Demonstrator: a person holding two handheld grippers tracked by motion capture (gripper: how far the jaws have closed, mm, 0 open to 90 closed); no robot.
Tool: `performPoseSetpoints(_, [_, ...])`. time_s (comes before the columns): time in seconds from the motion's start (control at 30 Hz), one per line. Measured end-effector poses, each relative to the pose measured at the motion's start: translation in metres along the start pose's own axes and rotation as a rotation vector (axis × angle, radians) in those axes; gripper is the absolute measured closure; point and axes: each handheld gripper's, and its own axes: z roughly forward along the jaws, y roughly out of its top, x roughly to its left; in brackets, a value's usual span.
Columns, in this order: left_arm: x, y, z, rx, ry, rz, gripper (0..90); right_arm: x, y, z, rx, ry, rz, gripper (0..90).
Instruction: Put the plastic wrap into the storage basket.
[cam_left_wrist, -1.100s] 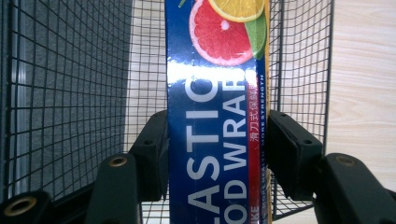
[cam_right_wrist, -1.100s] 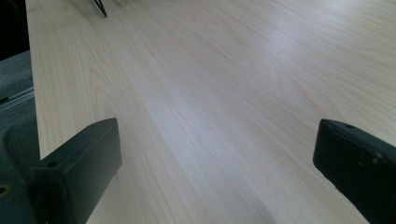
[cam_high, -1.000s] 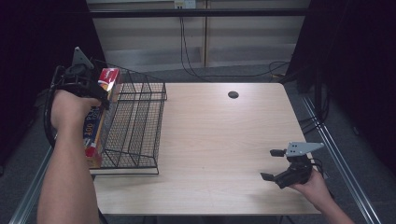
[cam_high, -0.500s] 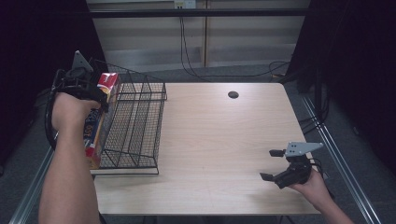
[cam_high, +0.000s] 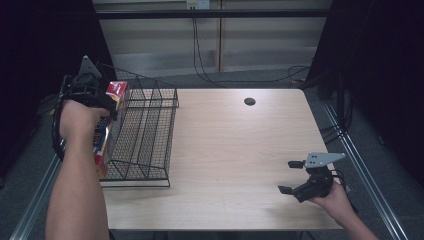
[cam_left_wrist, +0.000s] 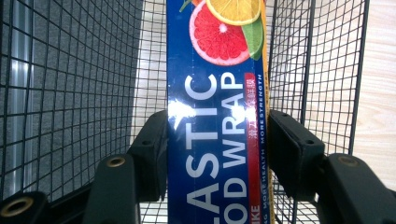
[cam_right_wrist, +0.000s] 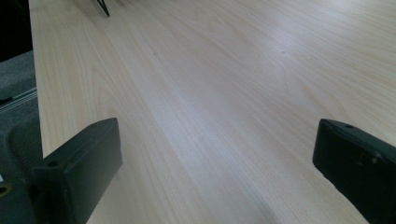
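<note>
Clamped on both long sides of the plastic wrap box (cam_left_wrist: 217, 116) by the left gripper (cam_left_wrist: 217, 140), black pads flat against the blue cardboard, jaws nearly as close together as the box allowed. Held lengthwise along the jaws, printed face toward the camera, citrus slices (an orange, a grapefruit and a green wedge) at the far end. Surrounded by the mesh of the black wire basket (cam_left_wrist: 70, 84), with grid walls to either side of the box and pale wood behind.

Seen from the high view as the plastic wrap box (cam_high: 112, 100) standing at the left wall of the wire basket (cam_high: 150, 135), red end uppermost, lower part hidden behind the hand; inside or just outside that wall, impossible to tell. Gripped from above by the left gripper (cam_high: 97, 97), grey plate at its top.

Spread wide and holding nothing at the right gripper (cam_right_wrist: 217, 163), jaws hovering low over the bare wooden table (cam_right_wrist: 210, 84). Placed near the front right corner as the right gripper (cam_high: 292, 176), well apart from the basket. Small dark hole (cam_high: 249, 101) toward the far edge of the table (cam_high: 235, 150).
</note>
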Motion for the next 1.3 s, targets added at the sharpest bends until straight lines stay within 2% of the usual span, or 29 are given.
performPoseSetpoints(0.1, [0.002, 0.001, 0.002, -0.001, 0.006, 0.003, 44.2, 0.000, 0.000, 0.001, 0.004, 0.000, -0.005, 1.1])
performPoseSetpoints(0.17, [0.002, 0.001, 0.003, 0.005, 0.003, -0.011, 44.3, 0.001, 0.000, 0.001, 0.003, 0.002, -0.003, 1.1])
performPoseSetpoints(0.3, [0.004, 0.002, 0.004, 0.006, 0.009, -0.001, 44.1, 0.000, 0.000, 0.001, 0.002, -0.001, -0.003, 1.1])
performPoseSetpoints(0.37, [0.004, 0.002, 0.005, 0.007, 0.006, -0.017, 44.0, 0.000, 0.000, 0.001, 0.003, 0.004, -0.003, 1.1])
performPoseSetpoints(0.4, [0.004, 0.002, 0.006, 0.006, 0.008, -0.004, 43.9, 0.000, 0.000, 0.002, 0.001, 0.000, -0.008, 1.1])
performPoseSetpoints(0.47, [0.003, 0.002, 0.007, 0.009, 0.008, -0.012, 43.8, 0.001, -0.001, 0.002, 0.002, 0.000, -0.006, 1.1])
performPoseSetpoints(0.67, [0.002, 0.003, 0.009, 0.013, 0.015, 0.000, 43.2, 0.000, -0.001, 0.002, 0.003, 0.000, -0.006, 1.1])
performPoseSetpoints(0.73, [0.002, 0.003, 0.010, 0.014, 0.021, 0.016, 43.2, 0.001, -0.001, 0.002, 0.010, 0.002, -0.002, 1.1])
performPoseSetpoints(0.77, [0.001, 0.003, 0.011, 0.012, 0.023, 0.009, 43.1, 0.001, -0.001, 0.002, 0.010, 0.002, -0.002, 1.1])
performPoseSetpoints(0.8, [0.002, 0.004, 0.012, 0.017, 0.020, 0.026, 43.0, 0.001, -0.001, 0.002, 0.009, 0.003, -0.004, 1.1])
performPoseSetpoints(0.87, [0.001, 0.004, 0.013, 0.015, 0.019, 0.007, 42.9, 0.001, -0.001, 0.002, 0.007, 0.006, -0.003, 1.1])
performPoseSetpoints(1.13, [0.001, 0.006, 0.015, 0.041, 0.031, 0.016, 42.2, 0.002, -0.001, 0.003, 0.014, 0.008, -0.005, 1.1])
performPoseSetpoints(1.3, [0.003, 0.006, 0.015, 0.036, 0.013, 0.004, 42.0, 0.001, -0.001, 0.003, 0.010, 0.002, -0.008, 1.1])
